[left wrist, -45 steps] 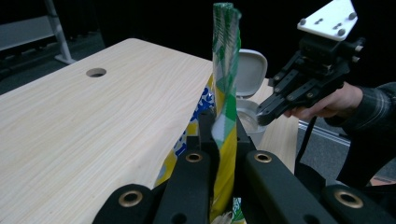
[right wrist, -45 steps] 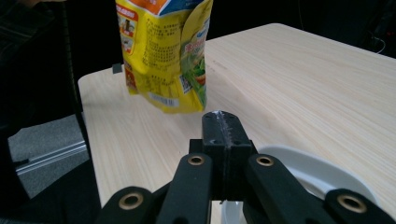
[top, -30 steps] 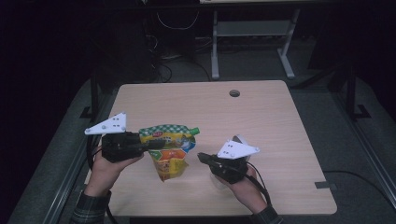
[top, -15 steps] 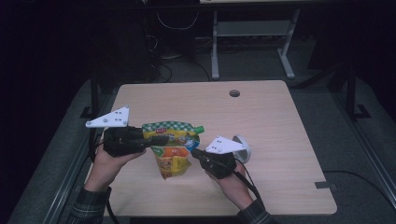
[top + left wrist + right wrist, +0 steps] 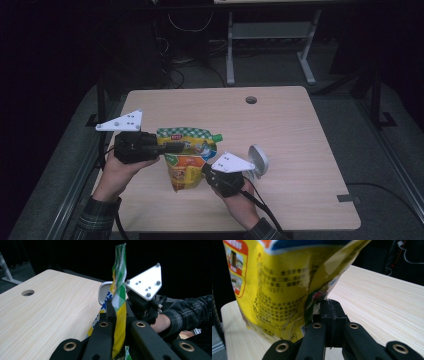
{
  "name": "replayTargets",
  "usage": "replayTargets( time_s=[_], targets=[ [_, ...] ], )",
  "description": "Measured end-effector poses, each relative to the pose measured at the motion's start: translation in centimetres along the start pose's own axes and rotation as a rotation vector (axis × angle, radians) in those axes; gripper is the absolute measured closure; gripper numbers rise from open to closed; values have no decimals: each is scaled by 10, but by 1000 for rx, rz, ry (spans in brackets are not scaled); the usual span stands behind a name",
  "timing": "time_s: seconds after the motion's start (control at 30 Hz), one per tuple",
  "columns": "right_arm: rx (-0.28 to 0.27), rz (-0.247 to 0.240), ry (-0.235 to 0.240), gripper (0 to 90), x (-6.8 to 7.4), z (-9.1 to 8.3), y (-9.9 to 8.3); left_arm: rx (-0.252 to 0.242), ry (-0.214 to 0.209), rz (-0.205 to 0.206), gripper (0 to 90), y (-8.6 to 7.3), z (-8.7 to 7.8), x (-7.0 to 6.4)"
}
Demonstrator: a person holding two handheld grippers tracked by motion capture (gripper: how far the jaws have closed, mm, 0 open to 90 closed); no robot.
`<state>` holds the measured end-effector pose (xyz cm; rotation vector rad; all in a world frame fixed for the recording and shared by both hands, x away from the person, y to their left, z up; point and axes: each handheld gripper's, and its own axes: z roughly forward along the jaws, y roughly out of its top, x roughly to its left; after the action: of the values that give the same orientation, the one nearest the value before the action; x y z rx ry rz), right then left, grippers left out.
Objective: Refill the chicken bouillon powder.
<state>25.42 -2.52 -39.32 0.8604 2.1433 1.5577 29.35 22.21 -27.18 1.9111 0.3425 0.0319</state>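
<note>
Pale wood table (image 5: pixel 300 150), dark room, both claws pinching yellow-green pouch (image 5: pixel 187 157) edges

The room was dim and only the pale wooden tabletop (image 5: pixel 280 135) caught even light from above, while the floor around it sank into near black. The glossy yellow-and-green snack pouch (image 5: pixel 187 157) between the two grippers showed soft sheen. In the right gripper view the pouch's print just above the jaws was blurred, and the high view was grainy.
</note>
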Motion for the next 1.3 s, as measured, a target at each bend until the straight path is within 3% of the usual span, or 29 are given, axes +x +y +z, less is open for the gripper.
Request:
replayTargets(
  time_s=[0.13,0.37,0.6,1.3],
  targets=[
    [-1,-10,-17,898,5,3,-3,13,-3,1,900,2,2,0],
    [-4,-34,1,897,7,8,-7,17,-11,-18,900,3,9,3],
    [1,-21,18,898,6,7,-12,48,-20,-11,900,9,23,-1],
    [-27,-60,22,898,15,8,-16,111,-15,-26,900,28,52,-9]
  ],
)
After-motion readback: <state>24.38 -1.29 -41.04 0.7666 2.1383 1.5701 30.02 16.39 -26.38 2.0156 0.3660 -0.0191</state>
